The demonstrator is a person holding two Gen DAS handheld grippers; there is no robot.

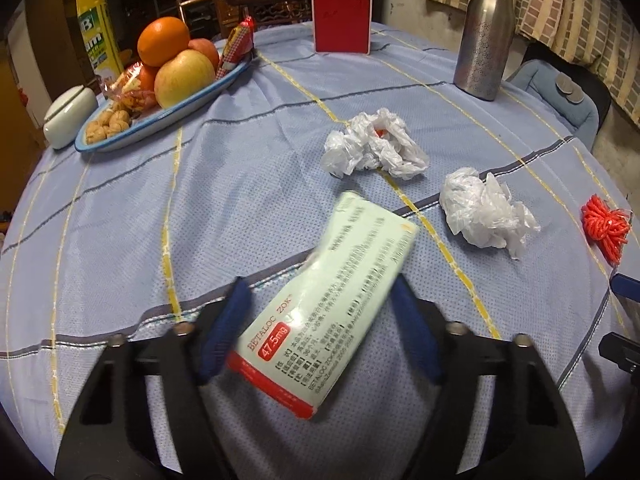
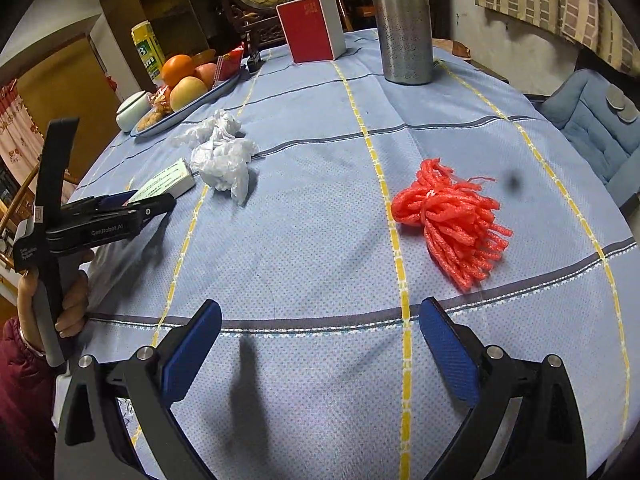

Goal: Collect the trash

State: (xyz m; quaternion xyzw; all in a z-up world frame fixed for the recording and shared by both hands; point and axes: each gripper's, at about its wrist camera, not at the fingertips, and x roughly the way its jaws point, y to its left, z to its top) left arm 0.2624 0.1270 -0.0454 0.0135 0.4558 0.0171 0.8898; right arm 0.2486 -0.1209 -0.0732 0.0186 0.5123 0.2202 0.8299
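medicine box (image 1: 326,300) label legible, left wrist only

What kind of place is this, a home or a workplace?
Most likely a home dining room. A cloth-covered table carries a fruit plate with apples and an orange and a steel flask, and a cushioned chair stands beside it.

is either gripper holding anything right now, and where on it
The left gripper straddles the medicine box across its long sides, at the printed lower half, but whether the pads press on it cannot be told. The right gripper is open and holds nothing.
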